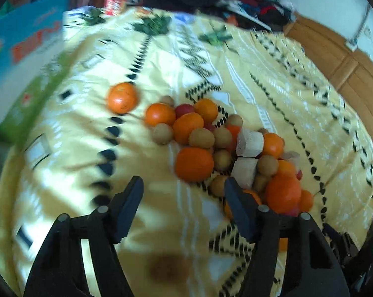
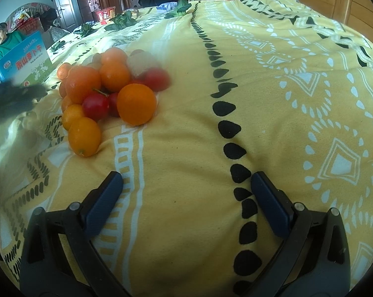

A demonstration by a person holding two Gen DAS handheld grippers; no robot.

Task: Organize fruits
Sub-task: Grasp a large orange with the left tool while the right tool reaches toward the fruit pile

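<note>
A pile of fruit [image 1: 206, 146] lies on a yellow patterned cloth [image 1: 186, 57]: oranges, small brown round fruits, small red fruits and pale cut chunks [image 1: 249, 141]. One orange [image 1: 122, 97] sits apart to the pile's left. My left gripper [image 1: 184, 185] is open and empty just in front of the pile, its right finger beside the nearest fruits. In the right wrist view the pile [image 2: 107, 86] lies far left; a big orange [image 2: 136, 104] and a red fruit [image 2: 95, 106] face me. My right gripper [image 2: 186, 178] is open and empty above bare cloth.
A blue and white carton [image 1: 25, 54] stands left of the pile and shows in the right wrist view [image 2: 25, 61]. Green leaves [image 2: 122, 21] lie at the cloth's far edge. A wooden board [image 1: 347, 69] borders the right side. A person [image 2: 0, 40] sits at the far left.
</note>
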